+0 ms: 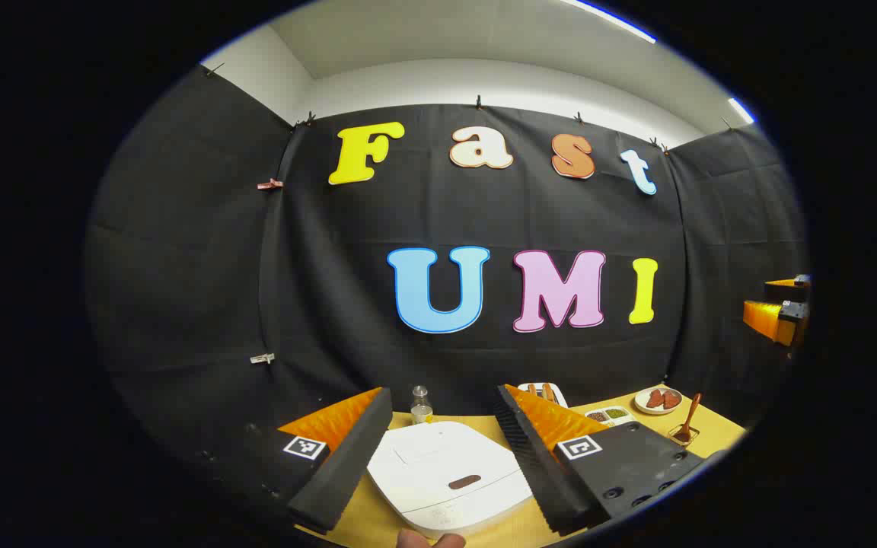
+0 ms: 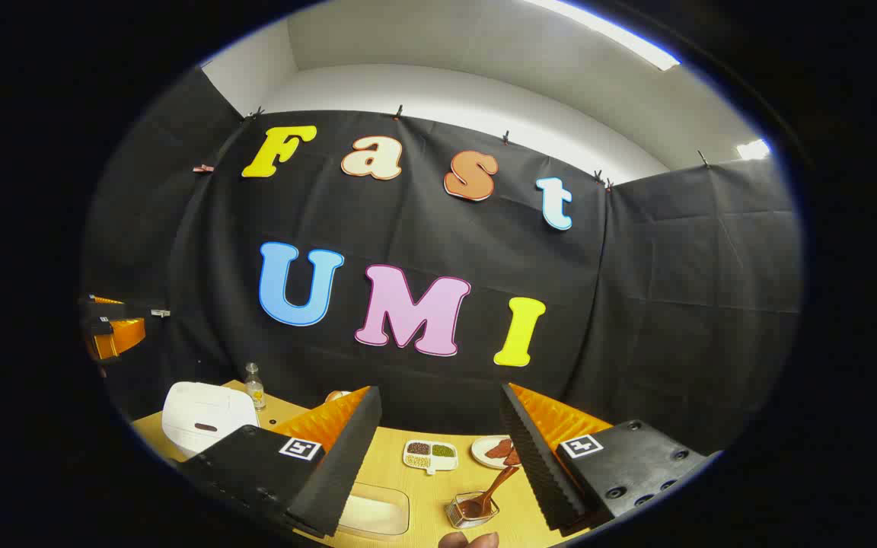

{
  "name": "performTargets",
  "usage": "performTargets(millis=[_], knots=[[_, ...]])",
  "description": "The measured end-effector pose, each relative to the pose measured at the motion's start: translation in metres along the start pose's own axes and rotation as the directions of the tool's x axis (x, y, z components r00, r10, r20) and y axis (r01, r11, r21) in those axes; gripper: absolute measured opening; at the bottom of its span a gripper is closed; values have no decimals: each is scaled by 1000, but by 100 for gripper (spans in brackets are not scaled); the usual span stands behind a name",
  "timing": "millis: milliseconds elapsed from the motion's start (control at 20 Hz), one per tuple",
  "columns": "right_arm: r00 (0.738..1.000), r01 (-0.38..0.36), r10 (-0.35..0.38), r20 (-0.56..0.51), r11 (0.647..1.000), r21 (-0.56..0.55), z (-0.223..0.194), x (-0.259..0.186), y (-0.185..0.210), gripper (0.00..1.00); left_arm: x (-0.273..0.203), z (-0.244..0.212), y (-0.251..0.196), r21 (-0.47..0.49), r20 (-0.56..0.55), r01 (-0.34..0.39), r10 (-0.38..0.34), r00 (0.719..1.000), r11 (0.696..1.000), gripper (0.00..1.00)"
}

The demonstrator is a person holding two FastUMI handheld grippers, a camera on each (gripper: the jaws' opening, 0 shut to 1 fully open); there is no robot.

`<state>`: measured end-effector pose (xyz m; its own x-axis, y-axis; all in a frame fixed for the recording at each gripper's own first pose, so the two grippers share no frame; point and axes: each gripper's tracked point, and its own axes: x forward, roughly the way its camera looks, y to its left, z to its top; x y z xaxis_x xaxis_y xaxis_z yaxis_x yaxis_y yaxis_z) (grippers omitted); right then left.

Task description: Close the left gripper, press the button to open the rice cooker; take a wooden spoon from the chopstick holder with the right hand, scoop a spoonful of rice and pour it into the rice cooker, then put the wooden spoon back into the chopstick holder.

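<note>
Yellow table (image 2: 408,487) ahead, black cloth behind. One closed rice cooker (image 1: 446,476) sits between my spread left gripper (image 1: 446,464). My right gripper (image 2: 438,464) gapes too, one wooden spoon (image 2: 492,487) standing in one chopstick holder (image 2: 471,511) between its fingers.

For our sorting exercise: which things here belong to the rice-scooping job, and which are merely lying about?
Belongs to the job:
rice cooker
wooden spoon
chopstick holder

Lying about:
small bottle
divided dish
plate of food
</note>
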<state>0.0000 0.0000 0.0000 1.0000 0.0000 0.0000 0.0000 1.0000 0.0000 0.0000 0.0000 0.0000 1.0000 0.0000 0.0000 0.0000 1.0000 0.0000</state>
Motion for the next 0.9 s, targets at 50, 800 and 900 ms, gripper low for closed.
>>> performTargets(millis=[50,800,900], knots=[[1000,0,0,1,1000,-2,0,0,0,98,0,-2,-1,-2,-3,0,0,1000,1000,94],[1000,3,-3,-3,1000,-13,0,-3,1,98,0,-7,-1,-12,-19,4,-4,1000,1000,94],[1000,0,0,6,1000,-18,3,-3,1,98,0,-6,-1,-17,-20,3,-3,1000,1000,94]])
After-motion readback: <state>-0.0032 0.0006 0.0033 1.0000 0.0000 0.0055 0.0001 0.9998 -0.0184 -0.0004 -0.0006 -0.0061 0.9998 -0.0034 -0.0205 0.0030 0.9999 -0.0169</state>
